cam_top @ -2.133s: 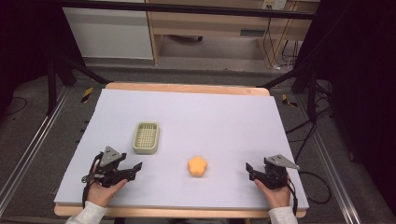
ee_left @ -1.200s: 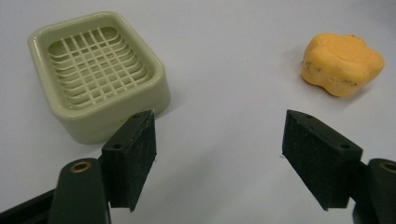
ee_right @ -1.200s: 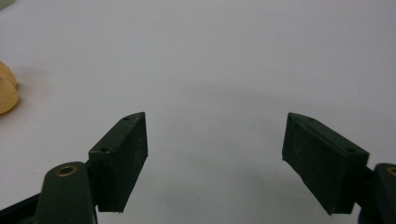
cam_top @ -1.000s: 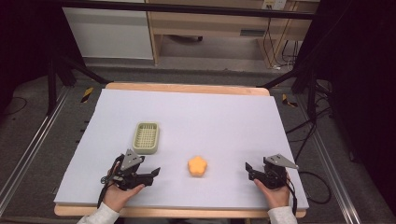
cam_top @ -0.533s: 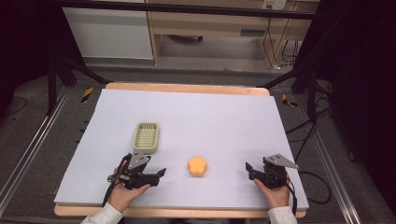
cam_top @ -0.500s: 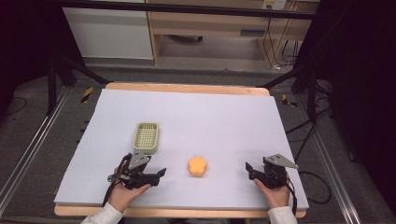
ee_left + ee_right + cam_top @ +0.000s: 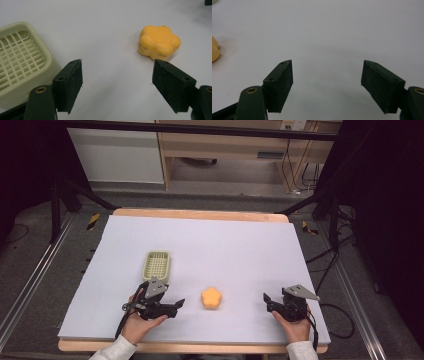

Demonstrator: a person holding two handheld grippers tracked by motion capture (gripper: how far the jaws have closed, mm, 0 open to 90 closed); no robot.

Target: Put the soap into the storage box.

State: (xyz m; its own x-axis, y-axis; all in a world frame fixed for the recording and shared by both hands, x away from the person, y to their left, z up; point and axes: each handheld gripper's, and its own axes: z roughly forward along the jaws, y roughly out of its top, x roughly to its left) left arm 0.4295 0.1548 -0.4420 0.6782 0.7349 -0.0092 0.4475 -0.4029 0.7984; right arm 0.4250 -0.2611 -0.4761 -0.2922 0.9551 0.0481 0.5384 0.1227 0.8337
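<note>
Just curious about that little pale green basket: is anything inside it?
Nothing shows inside the basket: its grid floor looks bare in both the high view and the left gripper view. Its bottom-left part is cut off in the left gripper view.

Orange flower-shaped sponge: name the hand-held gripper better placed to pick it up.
Left. The left hand-held gripper is open, pointing toward the sponge close by; the right hand-held gripper sits farther off.
</note>
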